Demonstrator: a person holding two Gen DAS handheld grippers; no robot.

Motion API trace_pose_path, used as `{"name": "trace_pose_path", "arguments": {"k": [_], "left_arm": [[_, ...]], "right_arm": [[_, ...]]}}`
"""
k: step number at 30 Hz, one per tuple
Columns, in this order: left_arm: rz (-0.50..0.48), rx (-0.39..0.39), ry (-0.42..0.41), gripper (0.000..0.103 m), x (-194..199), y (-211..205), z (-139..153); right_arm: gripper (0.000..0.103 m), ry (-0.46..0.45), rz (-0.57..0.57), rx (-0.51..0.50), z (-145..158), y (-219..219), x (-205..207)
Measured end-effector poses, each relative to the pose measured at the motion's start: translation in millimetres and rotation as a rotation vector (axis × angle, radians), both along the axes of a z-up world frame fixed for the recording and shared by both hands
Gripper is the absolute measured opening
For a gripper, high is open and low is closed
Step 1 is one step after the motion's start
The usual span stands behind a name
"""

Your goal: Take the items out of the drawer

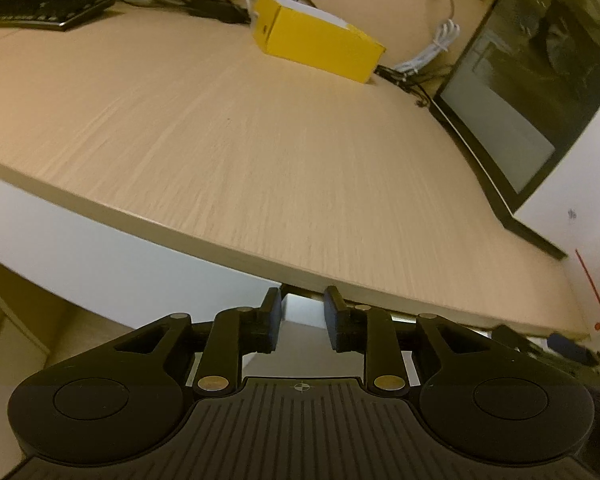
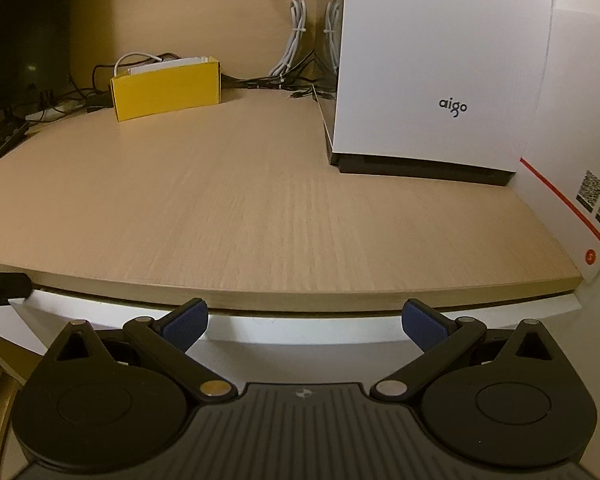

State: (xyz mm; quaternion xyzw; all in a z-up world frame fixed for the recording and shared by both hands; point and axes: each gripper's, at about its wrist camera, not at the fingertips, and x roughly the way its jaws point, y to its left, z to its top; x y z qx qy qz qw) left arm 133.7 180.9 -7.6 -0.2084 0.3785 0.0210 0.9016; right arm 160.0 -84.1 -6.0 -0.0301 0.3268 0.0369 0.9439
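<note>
The left gripper (image 1: 302,318) is slightly parted and the right gripper (image 2: 305,326) wide apart, both empty at the desk (image 2: 260,208) edge. The white drawer front (image 2: 300,332) below looks barely opened; no items visible, so everything seems left to do.

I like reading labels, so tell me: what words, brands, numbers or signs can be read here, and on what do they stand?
"aigo": black letters on the white computer case.
Two QR codes and a round orange mark on the white box with a red stripe: no words readable.
Small dark mark on the end of the yellow box: too small to read.
Keyboard keys: too dark and blurred.
</note>
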Motion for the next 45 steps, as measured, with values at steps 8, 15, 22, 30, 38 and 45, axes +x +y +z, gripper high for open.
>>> {"name": "trace_pose_path", "arguments": {"k": [8,15,22,30,38,45], "left_arm": [[-0.061,0.028,0.045,0.029,9.5,-2.4,4.5],[-0.074,0.038,0.056,0.03,5.0,-3.9,5.6],[-0.077,0.057,0.05,0.014,-6.2,-4.5,11.4],[-0.185,0.141,-0.044,0.016,-7.1,-49.0,41.3],[-0.333,0.22,0.016,0.017,22.5,-108.3,16.7],[-0.328,0.311,0.067,0.019,35.1,-120.7,7.8]], "right_arm": [[0.103,0.027,0.005,0.037,-6.1,1.9,6.1],[0.103,0.072,0.021,0.03,-3.3,2.1,8.8],[0.103,0.127,0.062,0.028,1.9,0.0,6.0],[0.103,0.087,0.017,0.027,2.0,-17.4,13.6],[0.103,0.105,0.02,0.025,-3.3,-23.6,19.5],[0.103,0.153,0.04,0.045,-4.7,-26.6,17.2]]}}
